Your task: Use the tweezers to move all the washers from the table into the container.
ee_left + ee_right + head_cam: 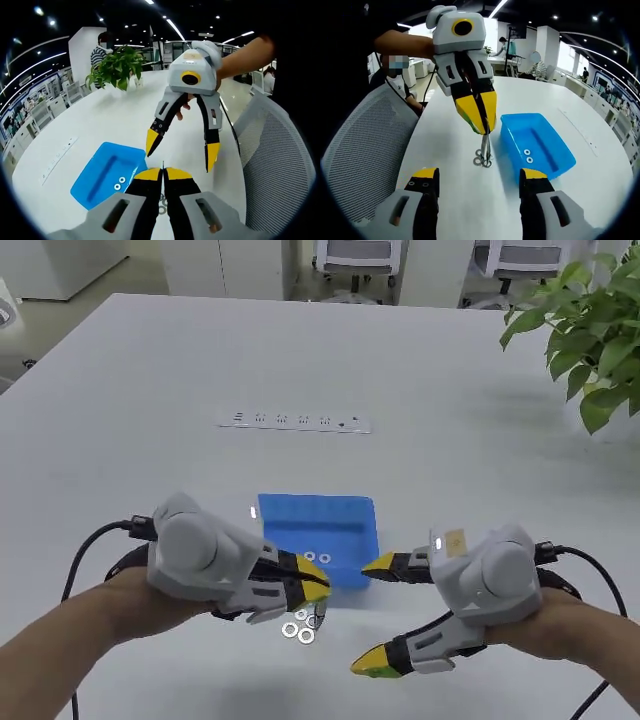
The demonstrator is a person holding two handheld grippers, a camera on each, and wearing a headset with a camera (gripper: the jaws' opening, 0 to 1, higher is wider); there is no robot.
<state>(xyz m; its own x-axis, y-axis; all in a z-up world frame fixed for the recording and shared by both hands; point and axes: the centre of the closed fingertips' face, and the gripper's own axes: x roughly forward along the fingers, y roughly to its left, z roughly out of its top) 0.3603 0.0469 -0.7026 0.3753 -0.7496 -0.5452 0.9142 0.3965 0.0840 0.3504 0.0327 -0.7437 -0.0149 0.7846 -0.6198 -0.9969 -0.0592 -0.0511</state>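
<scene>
My left gripper (312, 586) is shut on thin metal tweezers (315, 617), which point down at a small cluster of washers (298, 629) on the white table. In the right gripper view the tweezers (485, 144) reach from the left gripper (481, 120) down to the washers (482, 160). Just behind stands the blue container (345, 520) with two washers (317, 558) inside. To the right of the cluster my right gripper (375, 612) is open and holds nothing. The left gripper view has its own jaws shut (163, 174), the right gripper (183, 146) open ahead and the container (100, 175) to the left.
A white power strip (295, 421) lies farther back on the table (150, 390). A leafy plant (590, 330) stands at the far right. A grey mesh chair (365, 165) sits at the table's near edge. Office chairs stand beyond the far edge.
</scene>
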